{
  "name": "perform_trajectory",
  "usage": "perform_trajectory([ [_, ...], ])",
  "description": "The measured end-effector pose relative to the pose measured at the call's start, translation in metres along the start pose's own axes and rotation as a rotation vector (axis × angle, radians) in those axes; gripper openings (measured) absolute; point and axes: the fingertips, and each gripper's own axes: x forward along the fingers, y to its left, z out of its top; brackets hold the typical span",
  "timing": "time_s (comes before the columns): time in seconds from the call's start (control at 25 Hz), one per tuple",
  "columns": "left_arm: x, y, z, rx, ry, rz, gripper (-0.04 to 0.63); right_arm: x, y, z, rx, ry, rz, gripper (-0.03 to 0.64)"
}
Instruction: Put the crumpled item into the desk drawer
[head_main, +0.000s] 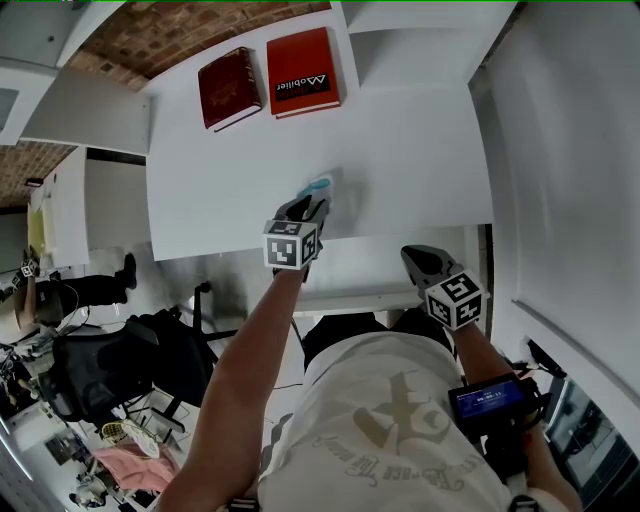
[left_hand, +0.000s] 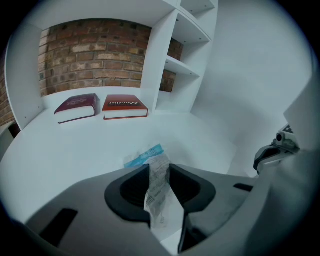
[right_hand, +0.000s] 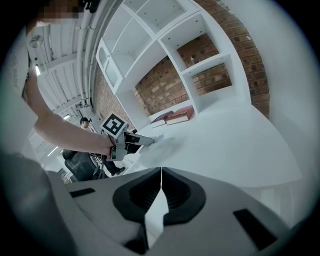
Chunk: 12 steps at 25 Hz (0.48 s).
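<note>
The left hand-held gripper (left_hand: 159, 167) has its two dark jaws pulled in close, with only a thin gap between them. That gap is filled by the crumpled white paper wrapper with a blue strip (left_hand: 160, 186). The pads look like they are pressing on it from both sides, so I would say it is pinched. The blue end (head_main: 320, 186) sticks out past the jaw tips and rests on the white table (head_main: 400, 150), near the front edge.

The wrapper looks very light and soft. It will bend and squash, not break. I think it could slip out or flap if it is held by just one thin corner. The best spot to hold it is the thick, bunched-up middle, and that is about where the jaws are now. A gentle squeeze should be enough.

The right hand-held gripper (right_hand: 161, 172) has its jaws shut tight together with nothing in them. It hangs low, in front of the table edge (head_main: 415, 258), well apart from the wrapper.

Far back on the table lie a dark red hardback book (head_main: 230, 87) and a bright red hardback book (head_main: 303, 72), side by side by the brick wall. They are well away from the wrapper.

I cannot make out a drawer for sure in any view.
</note>
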Motion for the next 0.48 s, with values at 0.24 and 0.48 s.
perform_trajectory([
  [0.24, -0.016, -0.012, 0.001, -0.010, -0.030, 0.009, 0.137, -0.005, 0.002, 0.001, -0.023, -0.008, 0.019, 0.023],
  [0.48, -0.035, -0.024, 0.001, -0.025, -0.058, 0.016, 0.137, -0.011, 0.007, -0.003, -0.052, 0.002, 0.033, 0.023],
])
